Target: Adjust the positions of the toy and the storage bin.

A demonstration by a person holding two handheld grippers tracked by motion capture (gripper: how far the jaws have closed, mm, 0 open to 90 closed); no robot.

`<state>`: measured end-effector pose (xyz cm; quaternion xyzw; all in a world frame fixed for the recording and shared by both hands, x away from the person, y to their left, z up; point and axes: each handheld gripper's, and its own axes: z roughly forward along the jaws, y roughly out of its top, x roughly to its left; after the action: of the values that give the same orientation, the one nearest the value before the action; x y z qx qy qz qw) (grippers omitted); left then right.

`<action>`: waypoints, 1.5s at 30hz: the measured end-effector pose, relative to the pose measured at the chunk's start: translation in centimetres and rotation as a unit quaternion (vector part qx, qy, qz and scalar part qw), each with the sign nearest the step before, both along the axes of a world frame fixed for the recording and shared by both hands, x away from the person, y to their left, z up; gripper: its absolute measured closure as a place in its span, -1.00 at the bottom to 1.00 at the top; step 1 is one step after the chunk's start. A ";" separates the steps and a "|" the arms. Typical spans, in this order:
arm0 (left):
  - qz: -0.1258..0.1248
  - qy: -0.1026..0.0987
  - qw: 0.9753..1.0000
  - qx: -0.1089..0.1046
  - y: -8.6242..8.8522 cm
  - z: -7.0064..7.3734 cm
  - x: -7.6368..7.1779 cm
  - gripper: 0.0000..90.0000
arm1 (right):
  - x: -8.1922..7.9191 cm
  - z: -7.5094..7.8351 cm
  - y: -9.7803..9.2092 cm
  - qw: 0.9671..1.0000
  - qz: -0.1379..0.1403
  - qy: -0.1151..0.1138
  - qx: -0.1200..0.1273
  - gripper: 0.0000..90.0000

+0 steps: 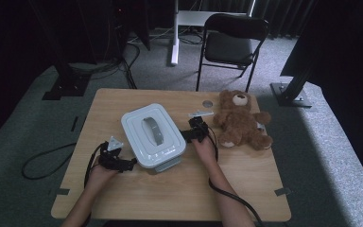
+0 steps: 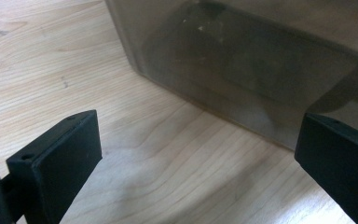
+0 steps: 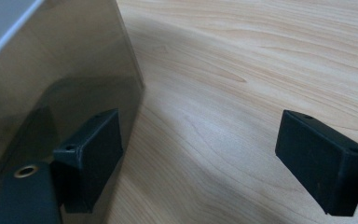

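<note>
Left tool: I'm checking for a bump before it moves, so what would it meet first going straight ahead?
Probably the box: its smoky wall stands right ahead of the open left tool, with bare table between. Depth is hard to judge.

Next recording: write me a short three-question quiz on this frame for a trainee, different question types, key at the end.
1. True or false: the left gripper is shut on the box.
2. What lies right of the box on the table? A) teddy bear B) mug C) book
3. Fill in: the box's white lid has a grey ____ on top.

Key: 1 false, its jaws stand wide apart, as do those of the right gripper. 2 A, the teddy bear. 3 handle.
</note>
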<state>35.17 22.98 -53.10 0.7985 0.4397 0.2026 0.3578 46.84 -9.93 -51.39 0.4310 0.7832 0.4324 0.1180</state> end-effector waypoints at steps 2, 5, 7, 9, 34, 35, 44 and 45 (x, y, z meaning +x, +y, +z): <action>0.007 0.007 1.000 0.008 -0.2 -0.1 0.1 -0.97 | 0.2 0.0 -0.1 1.000 0.003 0.002 0.000 -0.69; 0.018 0.004 1.000 0.010 0.0 -0.1 0.5 -0.97 | 0.5 0.0 -0.1 1.000 0.001 0.005 0.000 -0.69; 0.026 0.001 1.000 0.011 0.2 0.0 0.8 -0.97 | 1.0 0.0 0.1 1.000 0.000 0.006 0.000 -0.69; 0.030 -0.003 0.999 0.014 0.4 0.1 1.1 -0.97 | 1.4 0.0 0.3 1.000 0.004 0.007 0.000 -0.69; 0.014 -0.006 1.000 0.025 -0.4 1.4 1.3 -0.97 | 1.9 0.0 0.8 0.998 0.061 -0.001 0.024 -0.49; 0.009 -0.003 1.000 0.025 -0.6 1.4 1.1 -0.97 | 1.7 0.1 0.7 0.998 0.061 -0.004 0.026 -0.49; -0.028 0.010 0.999 0.040 -2.0 1.6 -1.0 -0.97 | -0.3 0.4 -0.5 0.996 0.074 -0.017 0.052 -0.49; -0.032 0.010 0.999 0.041 -2.2 1.6 -1.3 -0.97 | -0.5 0.4 -0.6 0.996 0.075 -0.016 0.054 -0.49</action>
<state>33.91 20.78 -51.49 0.8280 0.4092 0.2007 0.3265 46.30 -10.57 -51.02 0.3697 0.7868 0.4886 0.0745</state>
